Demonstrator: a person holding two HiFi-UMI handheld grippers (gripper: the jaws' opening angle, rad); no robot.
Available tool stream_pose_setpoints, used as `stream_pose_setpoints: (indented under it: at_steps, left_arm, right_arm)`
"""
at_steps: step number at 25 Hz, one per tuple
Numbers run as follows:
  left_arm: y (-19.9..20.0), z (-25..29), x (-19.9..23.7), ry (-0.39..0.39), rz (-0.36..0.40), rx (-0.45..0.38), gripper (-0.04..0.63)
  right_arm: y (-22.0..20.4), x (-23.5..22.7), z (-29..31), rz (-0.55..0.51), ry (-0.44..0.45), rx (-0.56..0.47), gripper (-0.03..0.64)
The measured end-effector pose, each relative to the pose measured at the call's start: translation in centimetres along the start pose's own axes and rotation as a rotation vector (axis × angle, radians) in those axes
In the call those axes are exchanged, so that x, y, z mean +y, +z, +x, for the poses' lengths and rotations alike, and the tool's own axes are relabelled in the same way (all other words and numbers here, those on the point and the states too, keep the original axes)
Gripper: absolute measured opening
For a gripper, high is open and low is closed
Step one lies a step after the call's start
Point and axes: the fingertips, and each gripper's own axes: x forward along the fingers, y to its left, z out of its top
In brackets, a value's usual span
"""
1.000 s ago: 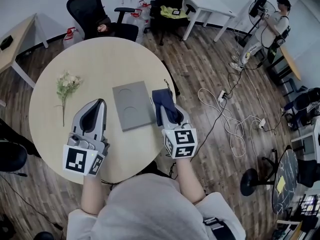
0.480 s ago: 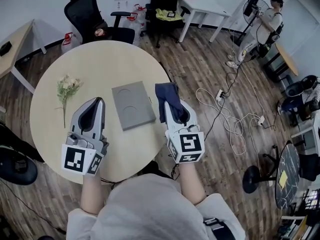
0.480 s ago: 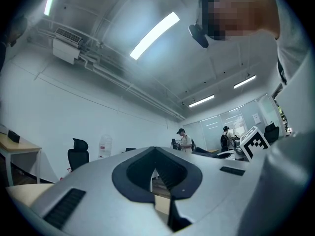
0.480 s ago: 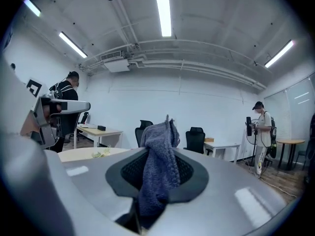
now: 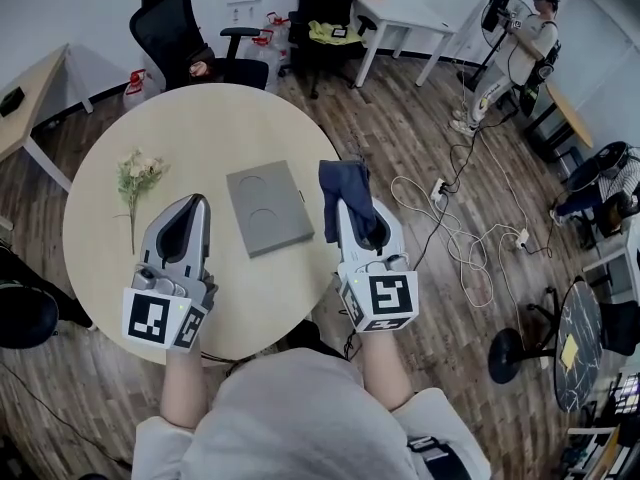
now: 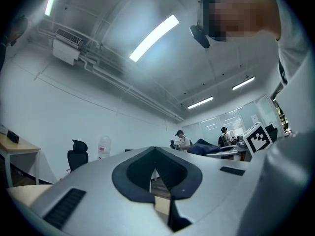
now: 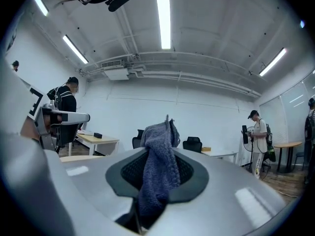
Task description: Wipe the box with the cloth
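A flat grey box (image 5: 267, 208) lies near the middle of the round table (image 5: 200, 133). To its right, beyond the table's edge, my right gripper (image 5: 352, 215) is shut on a dark blue cloth (image 5: 345, 190); in the right gripper view the cloth (image 7: 158, 168) stands bunched up between the jaws. My left gripper (image 5: 186, 222) hovers over the table left of the box, shut with nothing in it; the left gripper view (image 6: 153, 181) shows its jaws closed together and empty.
A small bunch of pale flowers (image 5: 136, 176) lies at the table's left. Black office chairs (image 5: 172, 25) and a white desk (image 5: 405, 20) stand behind. Cables and a power strip (image 5: 440, 190) lie on the wooden floor to the right. A person (image 5: 512, 43) stands at the back right.
My right gripper has carried the cloth to the right and slightly back, away from the box and past the table's edge. The left gripper has stayed put.
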Motion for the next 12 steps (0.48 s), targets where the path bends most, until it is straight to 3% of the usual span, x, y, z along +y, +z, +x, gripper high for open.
stream_pose_setpoints:
  at_steps: [12]
  left_arm:
    - [0.0, -1.4, 0.2, -0.025, -0.006, -0.005, 0.008]
  right_arm:
    - [0.4, 1.3, -1.2, 0.003, -0.025, -0.022, 0.089]
